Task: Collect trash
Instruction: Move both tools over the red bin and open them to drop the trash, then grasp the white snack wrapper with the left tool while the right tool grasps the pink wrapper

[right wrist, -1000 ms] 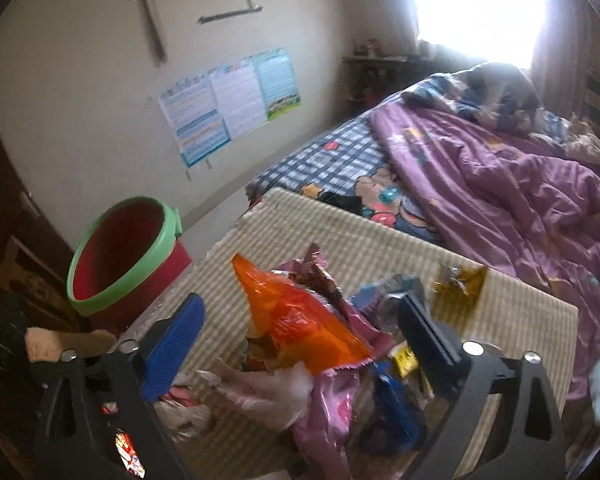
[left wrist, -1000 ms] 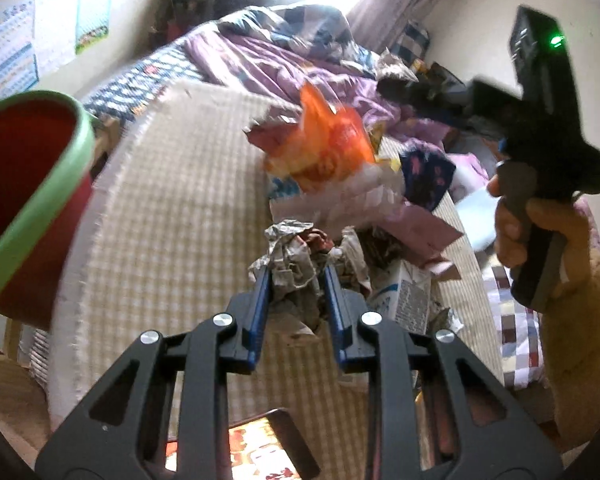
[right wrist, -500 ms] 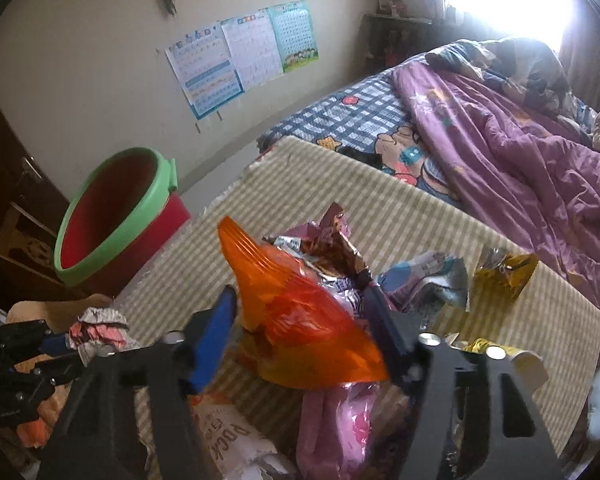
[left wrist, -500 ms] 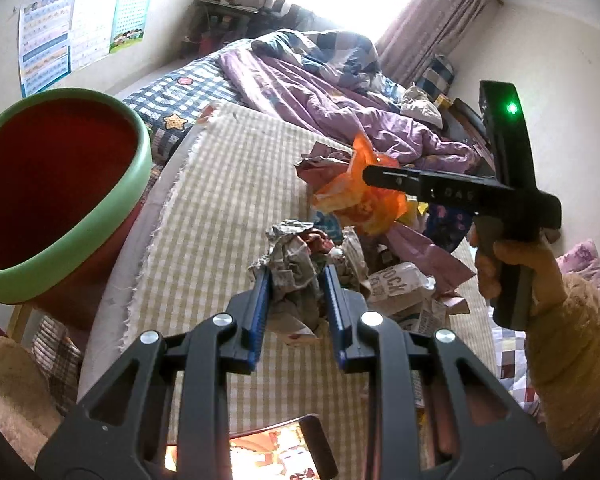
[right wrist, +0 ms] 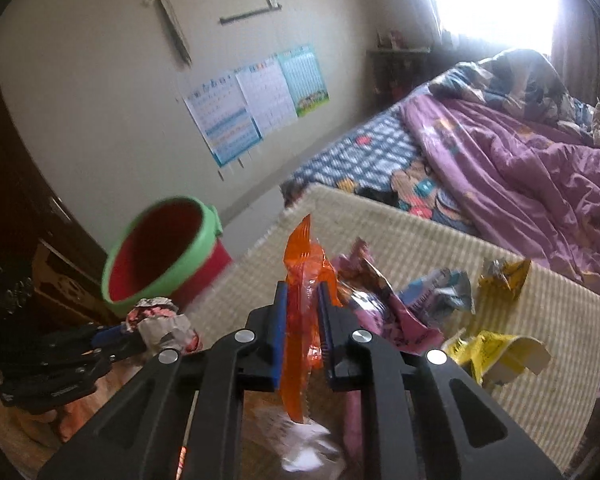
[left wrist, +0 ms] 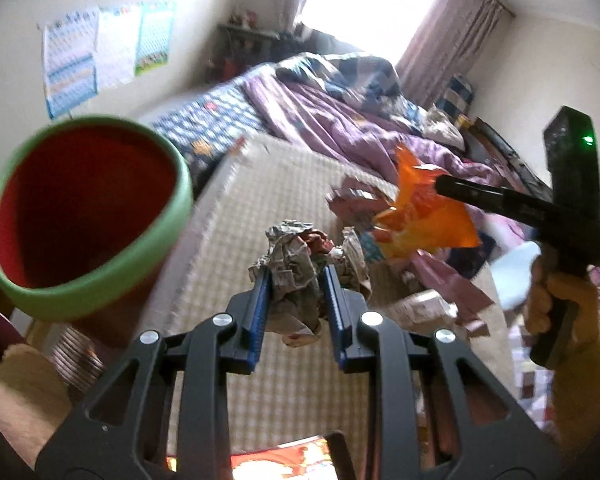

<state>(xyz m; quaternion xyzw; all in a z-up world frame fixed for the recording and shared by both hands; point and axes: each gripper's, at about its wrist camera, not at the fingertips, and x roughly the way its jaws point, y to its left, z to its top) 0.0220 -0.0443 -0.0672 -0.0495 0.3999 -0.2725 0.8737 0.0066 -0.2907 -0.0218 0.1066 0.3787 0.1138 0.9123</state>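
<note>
The left gripper (left wrist: 296,296) is clamped on a crumpled newspaper wad (left wrist: 296,256), its blue pads pressed into the paper on both sides, the wad held up off the checked tabletop (left wrist: 260,208); the right gripper (right wrist: 303,328) has just been closing and its jaws now pinch an orange snack wrapper (right wrist: 300,300) between them, the wrapper standing up above the pads and hanging below them; in the left wrist view the same wrapper (left wrist: 419,216) is lifted clear of the cloth at the tip of the right gripper (left wrist: 443,188), which a hand (left wrist: 547,300) in a tan sleeve grips. More trash lies toward the right edge of the tabletop: a pink wrapper (right wrist: 399,320), a blue-and-white crumpled packet (right wrist: 439,288), a yellow foil wrapper (right wrist: 503,276) near the far right corner, and a yellow-and-white torn packet (right wrist: 499,356) near the right edge; a red bin with a green rim (left wrist: 88,216) stands off the left edge of the tabletop, beside it; a bed with a purple quilt (right wrist: 519,152) lies beyond the far edge.
</note>
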